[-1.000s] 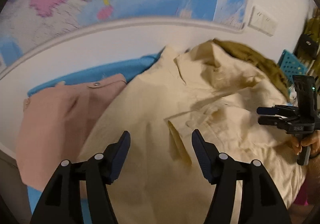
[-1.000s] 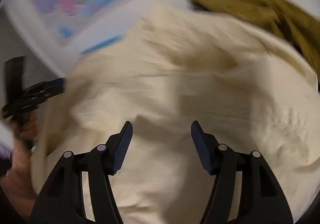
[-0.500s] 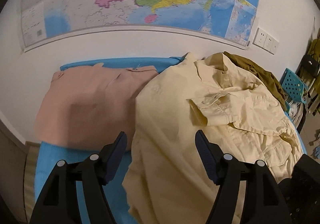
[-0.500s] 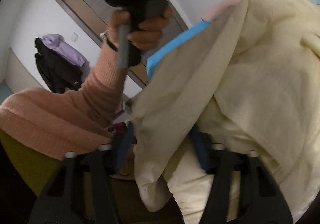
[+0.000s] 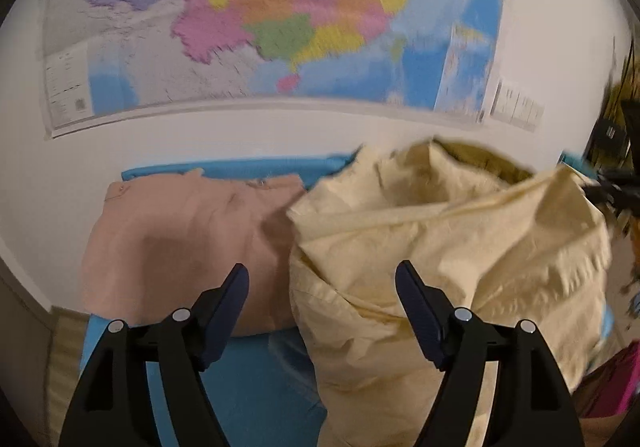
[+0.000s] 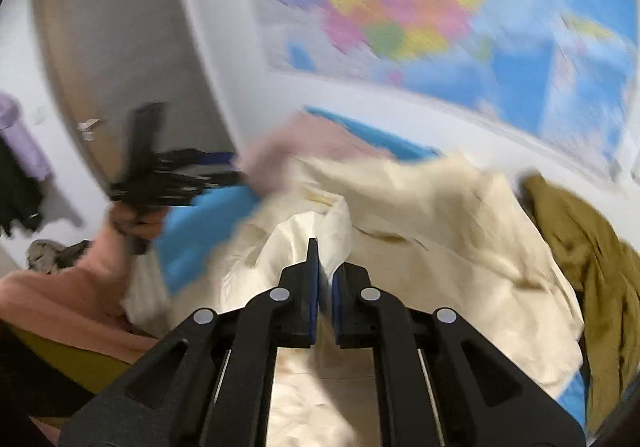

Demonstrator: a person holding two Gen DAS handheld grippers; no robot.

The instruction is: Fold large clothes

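the right gripper (image 6: pixel 325 267) had its jaws nearly together and clamped on a fold of the cream shirt (image 5: pixel 448 263); a ridge of cloth rose from between the pads and ran away from the fingers. the left gripper (image 5: pixel 322 301) stood with its jaws wide apart, having just been opening further, and nothing was pressed between its pads; cloth showed in the gap, but lying below rather than gripped.

the cream shirt lay bunched on the blue mat (image 5: pixel 248 375), toward the mat's right side as the left wrist view showed it, with its upper part heaped near the back edge by the wall. a pink garment (image 5: pixel 180 243) lay flat on the left part of the mat, its right edge tucked under or touching the shirt; which of the two could not be told. an olive garment (image 6: pixel 588 247) lay at the far right, just beside the shirt. a wall map (image 5: pixel 272 15) hung above the mat.

the relation that mattered: the shirt's near-left edge lay just ahead and to the right of the open left fingers, while the held fold lay on the shirt's opposite side. the left gripper was judged the nearer to the free edge. the shirt's long axis could not be fixed, as it was crumpled and both views were blurred. judgement: the shirt was not yet spread, and a second hold on that near edge would likely be needed.
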